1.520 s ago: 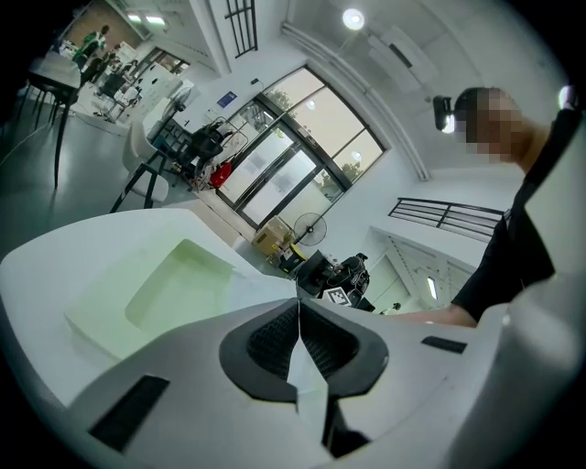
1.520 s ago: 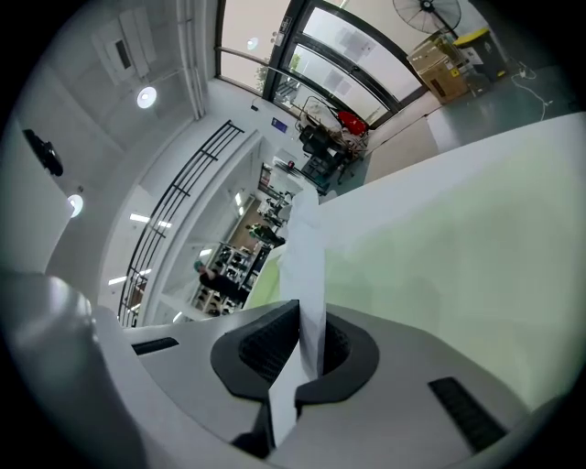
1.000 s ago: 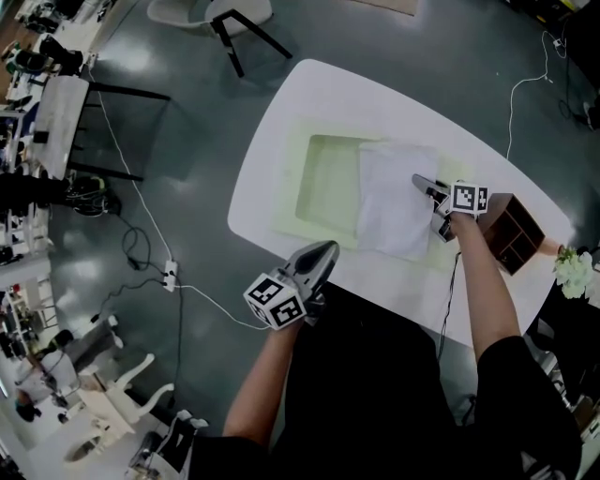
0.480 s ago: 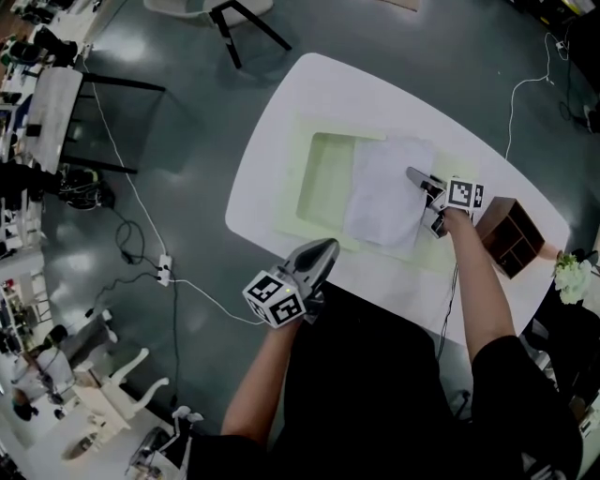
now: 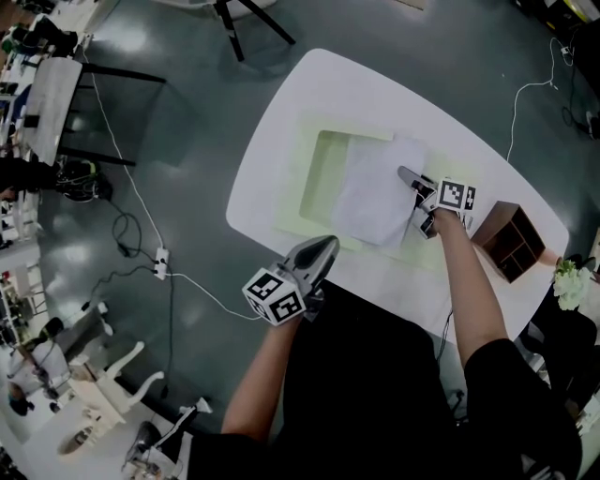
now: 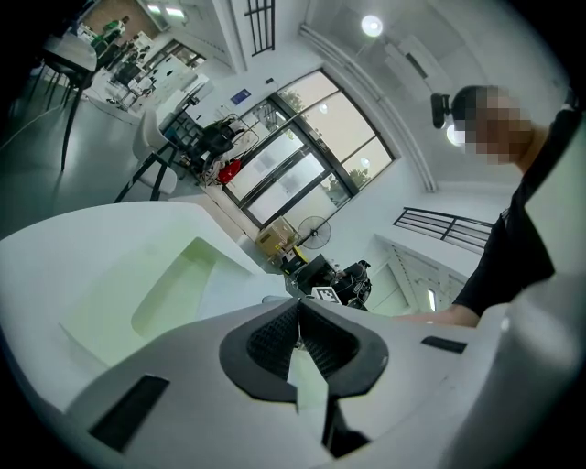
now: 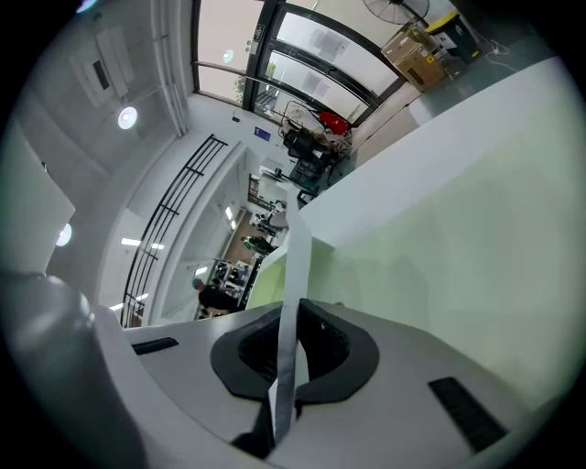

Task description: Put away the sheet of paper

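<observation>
The white sheet of paper (image 5: 373, 192) hangs tilted over the right part of the pale green tray (image 5: 289, 214) on the white table (image 5: 314, 94). My right gripper (image 5: 406, 176) is shut on the sheet's right edge. In the right gripper view the paper (image 7: 295, 275) runs edge-on between the dark pads (image 7: 322, 353), above the green tray (image 7: 476, 238). My left gripper (image 5: 326, 247) hovers at the table's near edge, shut with nothing in it. In the left gripper view its jaws (image 6: 298, 322) meet, facing the tray's recess (image 6: 174, 286).
A brown wooden box (image 5: 511, 240) stands at the table's right end, with white flowers (image 5: 573, 279) beyond it. Chair legs (image 5: 246, 21) stand on the floor past the far edge. A white cable (image 5: 187, 281) trails across the floor at the left.
My right gripper has drawn the sheet leftward, further over the tray's recess, and the sheet has turned slightly. The left gripper has stayed put.
</observation>
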